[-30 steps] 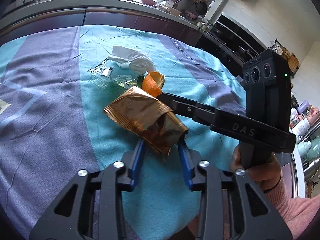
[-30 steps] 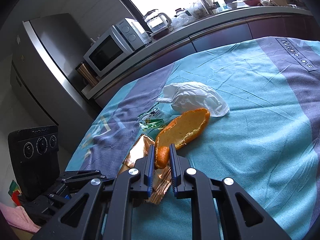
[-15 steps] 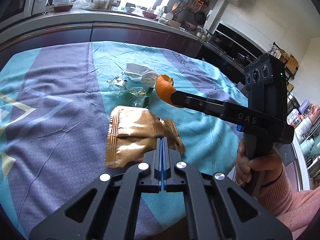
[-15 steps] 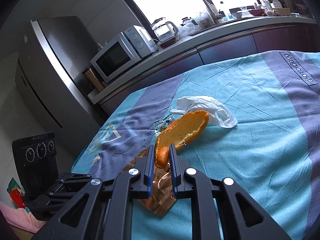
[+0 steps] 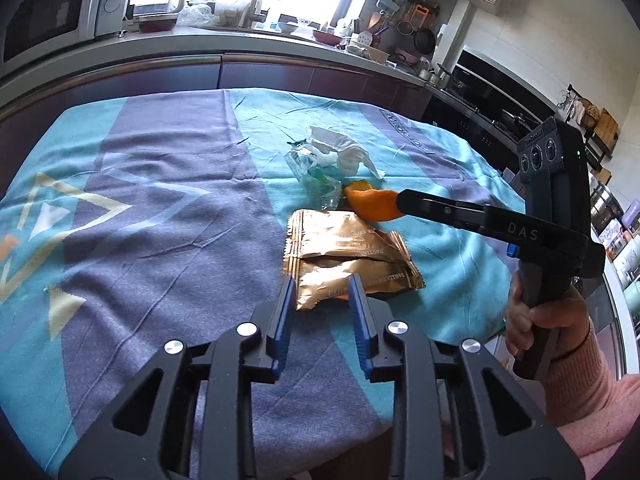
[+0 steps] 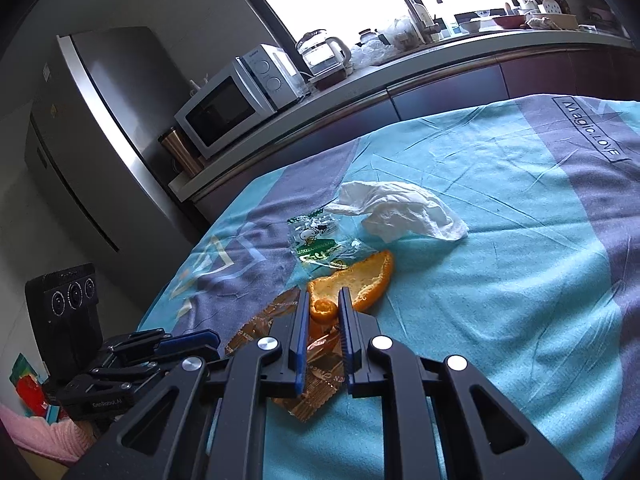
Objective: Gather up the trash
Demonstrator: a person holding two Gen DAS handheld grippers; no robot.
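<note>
Orange peel (image 6: 352,284) sits pinched in my right gripper (image 6: 323,312), thinly, so it could slip; my left gripper (image 5: 320,292) is opening around the gold wrapper (image 5: 348,258), unpinched.

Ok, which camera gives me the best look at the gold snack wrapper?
The left wrist view: the gold snack wrapper lies flat on the tablecloth, nearly whole, just beyond the opening fingers of the left gripper. In the right wrist view the right gripper, shut on the orange peel, hides most of it.

hidden: gold wrapper (image 6: 280,320) lower part behind tool | unreadable: print on clear wrapper (image 5: 316,168)
</note>
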